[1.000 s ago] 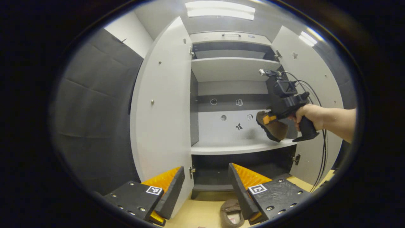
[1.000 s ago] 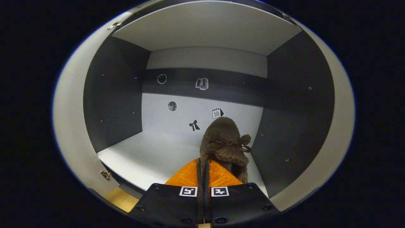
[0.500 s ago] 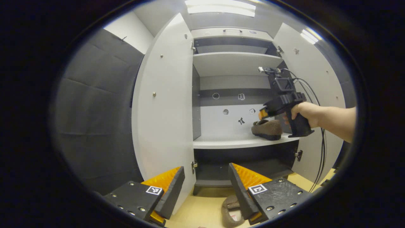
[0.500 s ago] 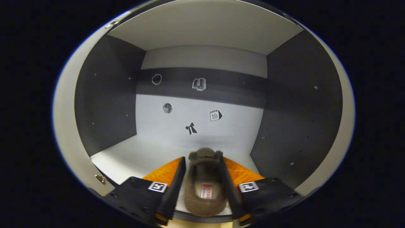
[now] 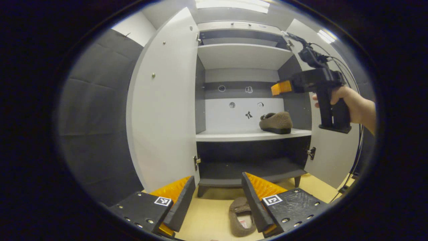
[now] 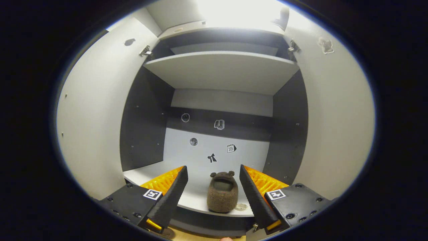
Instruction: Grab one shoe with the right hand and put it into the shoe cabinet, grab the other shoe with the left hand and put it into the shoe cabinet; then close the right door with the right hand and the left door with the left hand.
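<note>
Nearest in the left gripper view, the left hand-held gripper [image 5: 217, 201] hung low over the pale wooden floor [image 5: 210, 217] with its fingers wide apart and nothing between them. One brown furry shoe [image 5: 240, 217] lay on that floor just in front of the cabinet's foot, its opening upward, partly behind the right-side finger. Beyond it stood the shoe cabinet [image 5: 247, 135], both doors swung open: the left door [image 5: 164, 107] broad and pale beside the dark padded booth wall [image 5: 97, 107], the right door [image 5: 334, 147] at the far right. The dark bottom compartment held nothing that could be made out. On the middle shelf [image 5: 234, 136], near its right end and close to the front edge, sat the second shoe [image 5: 277, 122]. Above and to the right of it a hand [image 5: 351, 103] held the right hand-held gripper [image 5: 281, 87] well clear of that shoe. Ceiling lights glared at the top.

The right gripper view looked straight into the middle compartment. Its fingers stood apart, empty, with the second shoe [image 6: 222, 196] between them farther off, heel toward the camera at the shelf's front edge [image 6: 200, 207]. Small stickers dotted the back panel [image 6: 214, 150], and an upper shelf [image 6: 220, 70] spanned above.
</note>
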The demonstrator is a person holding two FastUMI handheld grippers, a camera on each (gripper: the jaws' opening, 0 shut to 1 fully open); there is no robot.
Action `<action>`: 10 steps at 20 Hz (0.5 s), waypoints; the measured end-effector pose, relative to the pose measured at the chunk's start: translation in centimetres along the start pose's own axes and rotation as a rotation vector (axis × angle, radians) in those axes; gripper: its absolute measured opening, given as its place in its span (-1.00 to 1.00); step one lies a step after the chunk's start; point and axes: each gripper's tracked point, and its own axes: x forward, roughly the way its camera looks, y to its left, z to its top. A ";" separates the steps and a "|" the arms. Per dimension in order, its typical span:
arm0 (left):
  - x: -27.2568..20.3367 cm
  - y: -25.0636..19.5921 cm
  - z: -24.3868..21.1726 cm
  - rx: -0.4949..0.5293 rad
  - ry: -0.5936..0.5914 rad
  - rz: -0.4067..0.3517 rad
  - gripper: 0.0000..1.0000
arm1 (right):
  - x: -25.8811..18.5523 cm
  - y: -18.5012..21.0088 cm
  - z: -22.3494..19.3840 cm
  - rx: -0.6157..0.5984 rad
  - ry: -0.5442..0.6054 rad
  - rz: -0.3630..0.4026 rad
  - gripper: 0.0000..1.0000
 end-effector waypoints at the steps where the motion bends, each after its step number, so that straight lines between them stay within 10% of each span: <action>1: 0.1 -0.2 -1.0 0.004 0.019 -0.009 0.79 | -1.2 0.1 -0.2 0.002 -0.004 0.003 0.94; 10: 1.7 -1.8 -10.8 0.028 0.225 -0.081 0.66 | -9.3 0.7 -3.5 -0.021 0.015 0.028 0.96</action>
